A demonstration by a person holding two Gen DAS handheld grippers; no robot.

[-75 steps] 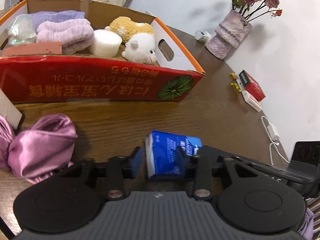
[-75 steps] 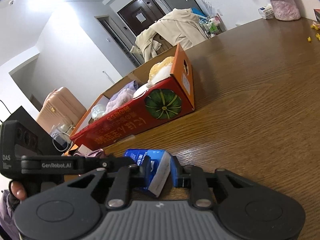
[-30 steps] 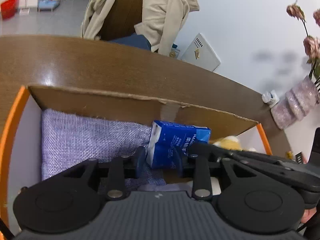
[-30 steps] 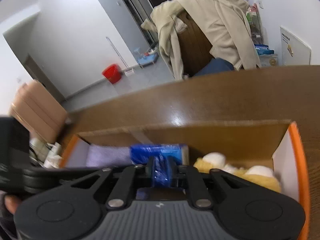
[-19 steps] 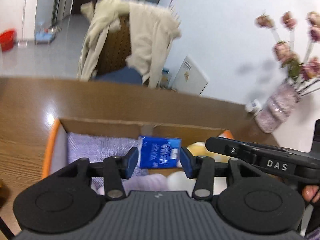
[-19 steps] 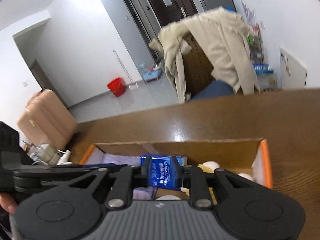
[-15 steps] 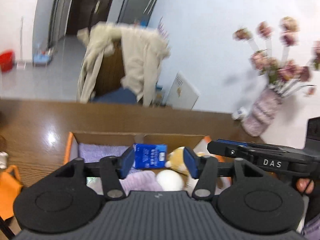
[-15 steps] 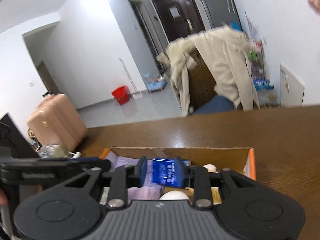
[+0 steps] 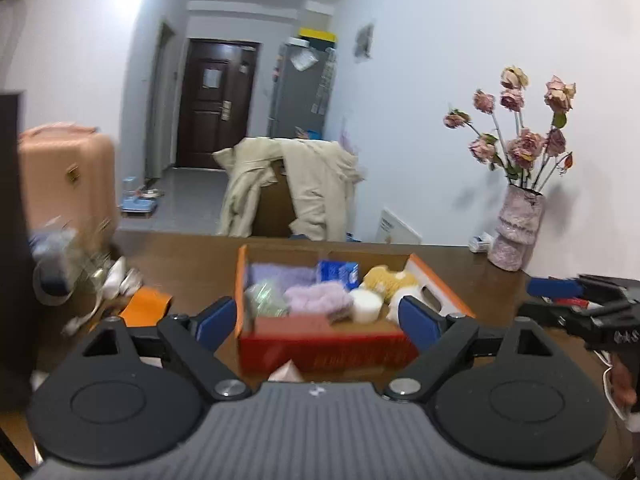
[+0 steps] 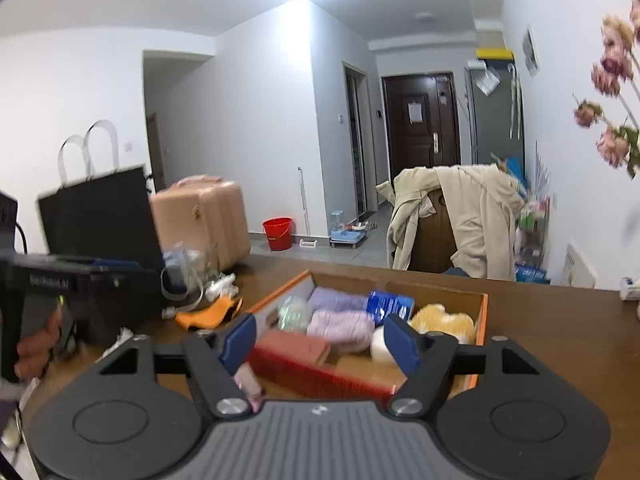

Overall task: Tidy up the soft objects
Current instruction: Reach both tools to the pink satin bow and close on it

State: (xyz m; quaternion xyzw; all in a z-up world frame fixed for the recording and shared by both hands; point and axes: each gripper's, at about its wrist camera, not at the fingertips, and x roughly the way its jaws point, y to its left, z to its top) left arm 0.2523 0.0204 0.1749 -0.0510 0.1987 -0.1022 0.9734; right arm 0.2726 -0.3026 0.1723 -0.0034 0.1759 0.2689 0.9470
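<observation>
1. My left claw [image 9: 316, 322] has just been spreading its blue-padded jaws; they now stand wide apart with nothing between them, the box only showing beyond the gap.
2. My right claw [image 10: 320, 340] has likewise just been parting its jaws, and no thing sits between its pads either.
3. The blue tissue pack [image 9: 338, 272], a glossy plastic-wrapped block, stands inside the cardboard box [image 9: 320, 350] against the far wall, between the lilac knitted cloth [image 9: 276, 270] and the yellow plush toy [image 9: 386, 278].
4. In front of the pack lies a fuzzy pink rolled towel [image 9: 320, 296], with a smooth white round piece [image 9: 366, 305] beside it and a crinkly clear wrapped bundle [image 9: 264, 300] at the left.
5. The box has a red printed front, orange rims and plain brown inside walls; it sits on the dark wood-grain table [image 9: 184, 256].
6. A rough, mottled pink vase [image 9: 516, 232] of dried roses stands at the table's right end, well apart from the box.
</observation>
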